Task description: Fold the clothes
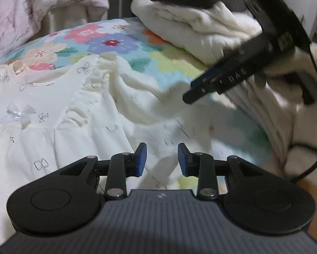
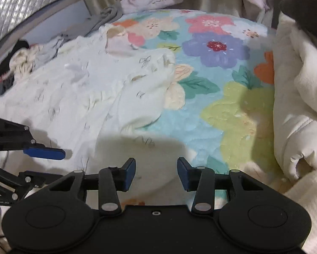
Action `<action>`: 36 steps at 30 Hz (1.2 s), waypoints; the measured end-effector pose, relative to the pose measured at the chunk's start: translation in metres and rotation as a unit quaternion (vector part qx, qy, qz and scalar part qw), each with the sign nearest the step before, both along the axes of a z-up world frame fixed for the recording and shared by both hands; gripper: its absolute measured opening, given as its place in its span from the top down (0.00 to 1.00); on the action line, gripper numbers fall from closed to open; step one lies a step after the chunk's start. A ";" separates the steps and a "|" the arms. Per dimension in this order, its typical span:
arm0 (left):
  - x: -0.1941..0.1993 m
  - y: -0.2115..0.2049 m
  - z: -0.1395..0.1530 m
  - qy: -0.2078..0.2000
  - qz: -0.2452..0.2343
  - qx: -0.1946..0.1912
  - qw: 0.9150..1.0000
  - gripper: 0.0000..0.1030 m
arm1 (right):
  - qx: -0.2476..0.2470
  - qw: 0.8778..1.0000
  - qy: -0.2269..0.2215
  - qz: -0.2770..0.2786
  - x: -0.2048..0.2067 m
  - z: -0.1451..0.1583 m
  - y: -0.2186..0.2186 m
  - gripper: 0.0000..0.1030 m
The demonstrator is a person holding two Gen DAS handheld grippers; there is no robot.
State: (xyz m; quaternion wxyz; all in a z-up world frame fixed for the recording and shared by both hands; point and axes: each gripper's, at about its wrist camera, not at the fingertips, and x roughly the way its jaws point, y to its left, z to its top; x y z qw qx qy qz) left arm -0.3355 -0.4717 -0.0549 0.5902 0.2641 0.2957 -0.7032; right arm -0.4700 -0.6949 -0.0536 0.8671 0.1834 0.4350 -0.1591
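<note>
While both tools are hovering over the bed, the left gripper (image 1: 162,158) is showing its jaws apart and empty, as is the right gripper (image 2: 156,174); presumably each is lining up for a fresh hold. Just beyond and left of both sets of jaws, the cream dress (image 1: 52,110) is lying spread on the flowered blanket (image 2: 217,97). Farther right, folded white clothes (image 1: 192,27) are sitting stacked.

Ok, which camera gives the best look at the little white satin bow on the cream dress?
The left wrist view: the satin bow sits sharp on the dress chest. The right wrist view shows it only as a blurred white patch.
</note>
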 end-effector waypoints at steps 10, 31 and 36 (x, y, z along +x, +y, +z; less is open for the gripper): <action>-0.028 0.005 -0.019 -0.012 0.002 -0.014 1.000 0.59 | 0.003 0.999 0.023 -0.048 0.011 -0.013 -0.018 0.43; -0.039 -0.033 -0.011 0.010 -0.004 -0.009 1.000 0.71 | 0.022 0.986 -0.083 -0.144 -0.051 0.019 -0.023 0.96; -0.031 -0.029 -0.025 0.005 0.016 0.010 1.000 0.47 | 0.070 0.986 -0.097 -0.120 -0.045 0.010 -0.028 0.96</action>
